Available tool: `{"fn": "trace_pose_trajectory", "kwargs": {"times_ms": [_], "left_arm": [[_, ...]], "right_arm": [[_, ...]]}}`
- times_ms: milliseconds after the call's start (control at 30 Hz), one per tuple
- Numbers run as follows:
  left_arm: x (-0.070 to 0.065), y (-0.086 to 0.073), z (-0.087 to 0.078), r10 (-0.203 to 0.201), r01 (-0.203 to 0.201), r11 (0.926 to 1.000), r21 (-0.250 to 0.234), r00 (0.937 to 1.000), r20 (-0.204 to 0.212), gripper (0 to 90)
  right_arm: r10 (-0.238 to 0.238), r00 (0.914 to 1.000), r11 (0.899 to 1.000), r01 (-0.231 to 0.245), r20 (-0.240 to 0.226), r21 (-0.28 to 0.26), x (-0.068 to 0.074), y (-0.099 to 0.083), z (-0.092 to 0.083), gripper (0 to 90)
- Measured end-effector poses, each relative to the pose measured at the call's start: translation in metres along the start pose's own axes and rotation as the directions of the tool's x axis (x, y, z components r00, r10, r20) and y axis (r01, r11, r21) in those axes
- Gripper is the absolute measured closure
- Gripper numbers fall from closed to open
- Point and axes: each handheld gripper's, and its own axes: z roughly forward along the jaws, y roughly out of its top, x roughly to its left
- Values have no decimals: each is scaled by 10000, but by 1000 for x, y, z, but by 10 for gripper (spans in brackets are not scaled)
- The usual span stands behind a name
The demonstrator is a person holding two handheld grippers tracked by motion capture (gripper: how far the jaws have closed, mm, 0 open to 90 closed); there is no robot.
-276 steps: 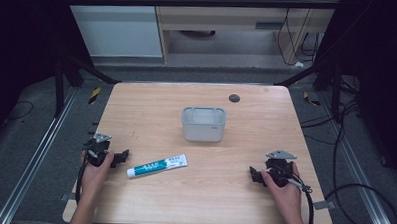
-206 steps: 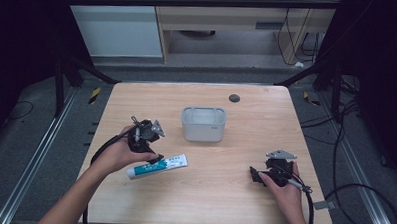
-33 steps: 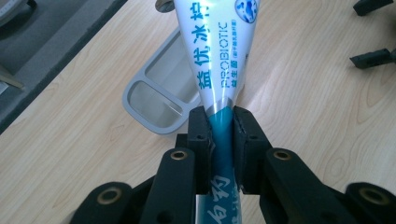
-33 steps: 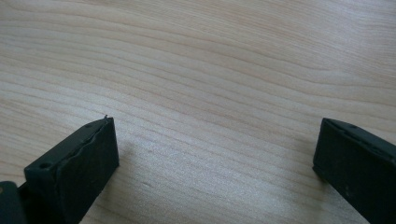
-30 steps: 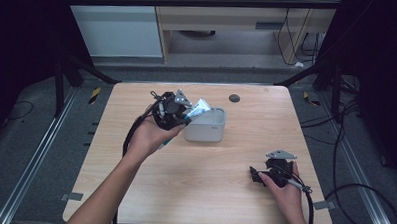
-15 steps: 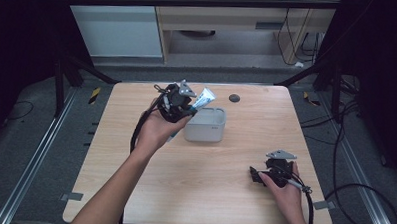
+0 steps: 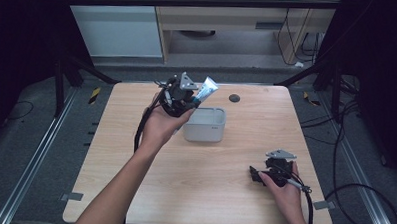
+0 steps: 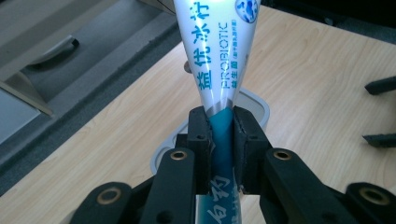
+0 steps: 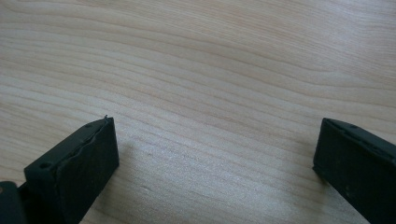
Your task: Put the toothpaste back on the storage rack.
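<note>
High view: the left gripper (image 7: 191, 95) is up in the air in the upper middle of the frame, held in the person's left hand (image 7: 162, 124), whose forearm runs down to the bottom left. Its jaws are clamped on a toothpaste tube (image 7: 205, 89), which tilts up and to the right, its flat white end highest. Tube and gripper hang over the far left corner of a small pale grey container (image 7: 205, 125) that sits on the wooden counter (image 7: 110, 154) just above the middle of the frame. A small dark round spot (image 7: 234, 98) lies on the counter to the upper right of the container, well apart from it.

In the left gripper view the two black jaws pinch the tube (image 8: 221, 70) from both sides at its teal part, near the centre of the frame; the white printed part fans out upward to the top edge. Behind the jaws the container's rim (image 8: 261, 105) peeks out.

At the lower right of the high view the right gripper (image 7: 258, 175) rests low on the counter in the person's right hand (image 7: 283, 187), its cable trailing toward the bottom right. In the right gripper view its jaws stand wide apart, one at the lower left and one at the right edge, with bare wood grain between them
</note>
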Motion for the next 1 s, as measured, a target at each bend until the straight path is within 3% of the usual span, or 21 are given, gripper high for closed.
{"fn": "trace_pose_trajectory", "kwargs": {"times_ms": [567, 733, 1000], "left_arm": [[-8, 7, 2, -332, 313, 9978, -591, 9990, -305, 786], [-16, 10, 2, -525, 470, 9938, -1003, 9972, -526, 787], [-17, 11, 4, -769, 679, 9894, -1283, 9948, -668, 787]], "right_arm": [[-10, 10000, 10000, 10, 11, 2, 0, 0, 0, 3], [-14, 10000, 10000, 14, 11, 1, 0, 0, 0, 4], [-63, 10000, 10000, 63, 4, -24, 0, -1, 0, 4]]}}
